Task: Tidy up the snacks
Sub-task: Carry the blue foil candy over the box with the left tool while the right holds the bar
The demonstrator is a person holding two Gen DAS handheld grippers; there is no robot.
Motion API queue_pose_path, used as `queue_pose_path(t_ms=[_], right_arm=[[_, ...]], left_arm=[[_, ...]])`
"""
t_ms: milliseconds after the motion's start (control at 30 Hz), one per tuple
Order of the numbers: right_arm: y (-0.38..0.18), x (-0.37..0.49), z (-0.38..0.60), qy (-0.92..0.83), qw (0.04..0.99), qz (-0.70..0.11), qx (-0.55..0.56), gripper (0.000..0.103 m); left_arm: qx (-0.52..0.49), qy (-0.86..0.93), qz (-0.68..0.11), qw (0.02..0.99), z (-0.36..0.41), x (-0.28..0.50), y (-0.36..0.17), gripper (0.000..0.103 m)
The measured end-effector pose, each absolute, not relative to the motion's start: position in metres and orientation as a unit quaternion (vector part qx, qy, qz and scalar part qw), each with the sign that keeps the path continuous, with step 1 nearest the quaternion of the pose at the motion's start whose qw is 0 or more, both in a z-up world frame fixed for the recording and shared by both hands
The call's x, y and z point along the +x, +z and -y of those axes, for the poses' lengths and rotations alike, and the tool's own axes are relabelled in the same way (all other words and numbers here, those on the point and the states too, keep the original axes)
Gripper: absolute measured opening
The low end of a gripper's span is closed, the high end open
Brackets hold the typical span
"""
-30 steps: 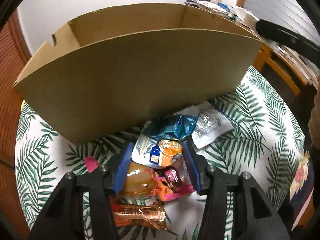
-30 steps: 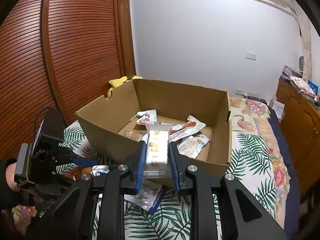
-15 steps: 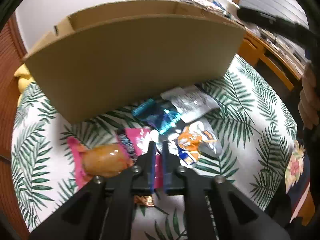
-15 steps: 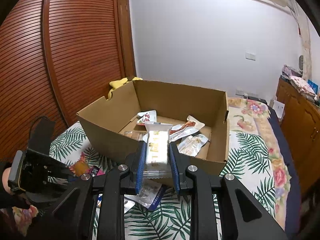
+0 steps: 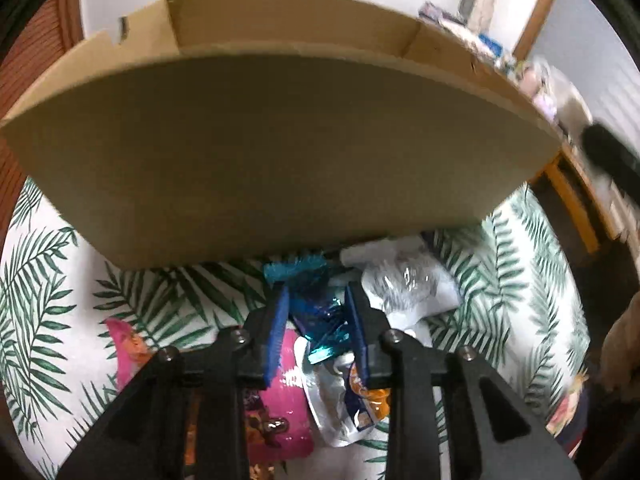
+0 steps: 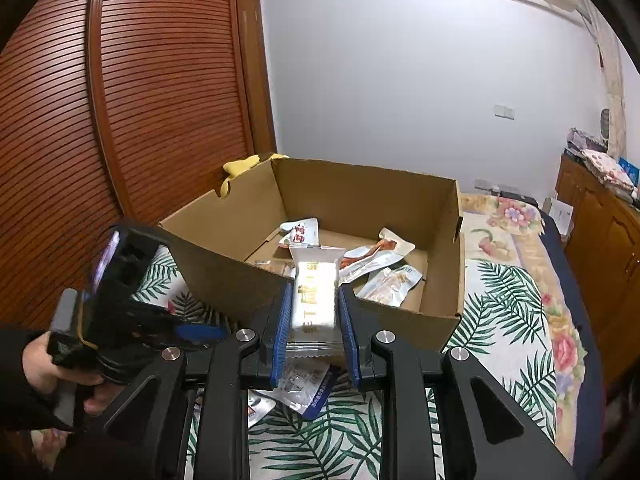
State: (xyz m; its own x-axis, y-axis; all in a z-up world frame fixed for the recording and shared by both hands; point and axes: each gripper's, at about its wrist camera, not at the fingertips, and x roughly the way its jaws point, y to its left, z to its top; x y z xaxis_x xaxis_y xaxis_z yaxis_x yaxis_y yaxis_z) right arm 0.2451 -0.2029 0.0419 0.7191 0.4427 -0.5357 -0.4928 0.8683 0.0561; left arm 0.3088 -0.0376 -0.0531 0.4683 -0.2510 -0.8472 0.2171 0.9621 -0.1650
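Right gripper (image 6: 314, 320): clenched on white snack pack (image 6: 314, 296), held in the air just short of the near wall of the cardboard box (image 6: 440, 216). Long axis of pack in line with the fingers, far end pointing forward and up toward the box opening; crimped transparent seal at the near end, between the pads. Judged light, with a firm block inside a slippery film wrapper; grip across the block's narrow width, not on the loose seal. Several packets already lying on the box floor ahead of the fingers. Left gripper (image 5: 318, 324): parted, not yet closed, straddling blue foil wrapper (image 5: 316, 312) on the leaf-print cloth (image 5: 48, 280), directly before the box's outer wall. Wrapper crumpled, its direction unclear. Judged very light, soft and crinkly, prone to slide; pinch across the bunched middle. Silver-white packet (image 5: 408, 284) just right of the fingers; pink packet (image 5: 280, 408) and orange-and-silver pouch (image 5: 352, 396) below and behind the fingertips. Contact between pads and wrapper not determinable.
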Motion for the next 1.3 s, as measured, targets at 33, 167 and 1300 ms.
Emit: queue_pose_path(t_ms=[33, 167, 1300], right_arm=[[0.041, 0.246, 0.203, 0.253, 0.926, -0.278, -0.046, 0.022], [0.04, 0.248, 0.204, 0.257, 0.925, -0.276, -0.04, 0.022], [-0.04, 0.223, 0.205, 0.203, 0.889, -0.402, -0.085, 0.003]], left_arm=[[-0.004, -0.136, -0.499, 0.856, 0.041, 0.307, -0.055, 0.03], [0.043, -0.135, -0.5, 0.855, 0.052, 0.299, -0.064, 0.031], [-0.004, -0.19, -0.354, 0.916, 0.013, 0.26, 0.033, 0.021]])
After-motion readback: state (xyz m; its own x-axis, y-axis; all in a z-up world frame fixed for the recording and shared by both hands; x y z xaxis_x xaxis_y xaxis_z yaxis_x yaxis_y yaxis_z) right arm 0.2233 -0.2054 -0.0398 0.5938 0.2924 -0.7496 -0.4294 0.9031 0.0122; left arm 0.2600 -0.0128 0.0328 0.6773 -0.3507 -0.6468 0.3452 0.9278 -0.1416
